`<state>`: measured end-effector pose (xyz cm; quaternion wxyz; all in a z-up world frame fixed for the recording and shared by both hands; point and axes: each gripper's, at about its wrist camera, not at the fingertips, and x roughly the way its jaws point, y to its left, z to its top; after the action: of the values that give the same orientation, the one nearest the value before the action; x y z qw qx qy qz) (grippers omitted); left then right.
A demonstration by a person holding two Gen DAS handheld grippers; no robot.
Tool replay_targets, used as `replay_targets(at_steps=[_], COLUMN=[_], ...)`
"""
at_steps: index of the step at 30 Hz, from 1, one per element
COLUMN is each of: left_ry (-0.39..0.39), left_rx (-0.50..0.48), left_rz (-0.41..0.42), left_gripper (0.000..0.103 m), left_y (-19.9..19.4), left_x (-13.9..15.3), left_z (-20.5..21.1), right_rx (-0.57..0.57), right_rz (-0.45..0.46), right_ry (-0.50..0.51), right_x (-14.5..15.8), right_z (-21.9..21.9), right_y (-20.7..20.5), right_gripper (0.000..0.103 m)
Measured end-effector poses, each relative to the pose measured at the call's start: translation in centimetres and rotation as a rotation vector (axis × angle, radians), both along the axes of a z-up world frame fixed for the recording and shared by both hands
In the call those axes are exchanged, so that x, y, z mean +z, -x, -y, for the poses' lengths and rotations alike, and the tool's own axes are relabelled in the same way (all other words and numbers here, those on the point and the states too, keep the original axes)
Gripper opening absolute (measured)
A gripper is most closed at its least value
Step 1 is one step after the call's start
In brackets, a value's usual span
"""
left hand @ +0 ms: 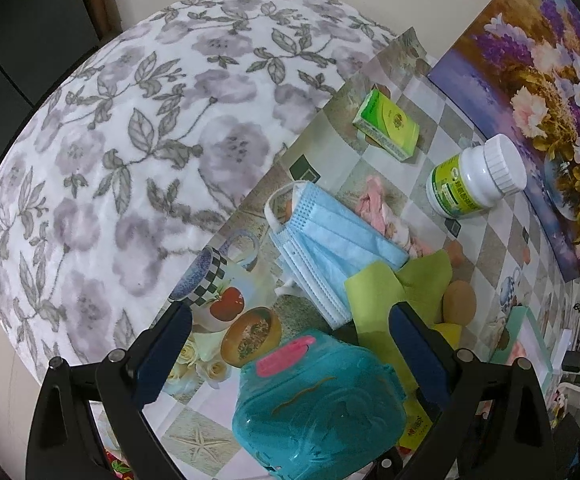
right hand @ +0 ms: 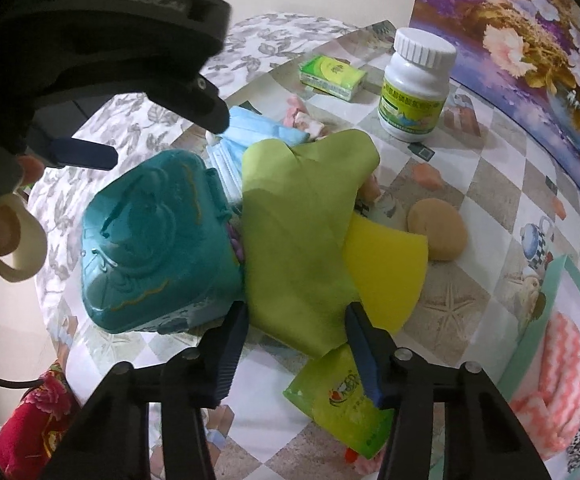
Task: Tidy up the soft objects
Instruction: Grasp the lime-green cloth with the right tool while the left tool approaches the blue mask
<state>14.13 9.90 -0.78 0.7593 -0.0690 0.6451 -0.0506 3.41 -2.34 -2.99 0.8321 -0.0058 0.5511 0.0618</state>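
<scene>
A light green cloth (right hand: 293, 248) lies draped over a yellow sponge (right hand: 385, 264) in the middle of the table. My right gripper (right hand: 295, 336) points down at the cloth's near edge, one finger on each side. The cloth lies flat and unbunched, so the gripper is open. Left of the cloth sits a teal plastic box (left hand: 317, 400). My left gripper (left hand: 293, 340) hangs open over the box, its fingers clear of the sides. Behind them are blue face masks (left hand: 329, 240), a pink braided cloth (left hand: 377, 208) and a round tan puff (right hand: 437, 234).
A white pill bottle (left hand: 473, 180) and a green tissue pack (left hand: 387, 124) stand at the back. A flower painting (left hand: 549, 120) leans along the right. A floral blanket (left hand: 130, 140) fills the left. A green packet (right hand: 341, 400) lies under my right fingers; a tray (right hand: 553, 280) holds a pink-white towel.
</scene>
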Motion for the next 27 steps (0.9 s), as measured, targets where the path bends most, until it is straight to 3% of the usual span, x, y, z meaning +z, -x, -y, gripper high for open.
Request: replay_targets(at_steps=[1,3,5,8,11,27], left_ry=[0.000,0.001,0.004,0.006,0.009,0.053], left_rx=[0.000,0.002,0.002,0.002,0.004,-0.010], left_rz=[-0.001,-0.002,-0.002,-0.001,-0.002,0.025], left_gripper=[0.099,0.099,0.099,0.099,0.099,0.099], left_y=[0.0,0.0,0.0,0.0,-0.1,-0.1], left_x=[0.0,0.0,-0.1,0.0,0.0,0.6], left_z=[0.0,0.0,0.0,0.0,0.0,0.8], right_rx=[0.005,0.013,0.013,0.011,-0.003,-0.182], right_rz=[0.002,0.003,-0.002,0.000,0.020,0.219], right_ry=[0.011,0.013,0.018,0.009,0.001,0.053], right_x=[0.0,-0.1,-0.2,-0.3,0.2,6.3], right_z=[-0.2,-0.3,-0.4,-0.3,0.1,4.3], right_y=[0.0,0.0,-0.1,0.0,0.1,0.6], right_gripper=[0.048,0.034,0.029,0.013,0.007,0.005])
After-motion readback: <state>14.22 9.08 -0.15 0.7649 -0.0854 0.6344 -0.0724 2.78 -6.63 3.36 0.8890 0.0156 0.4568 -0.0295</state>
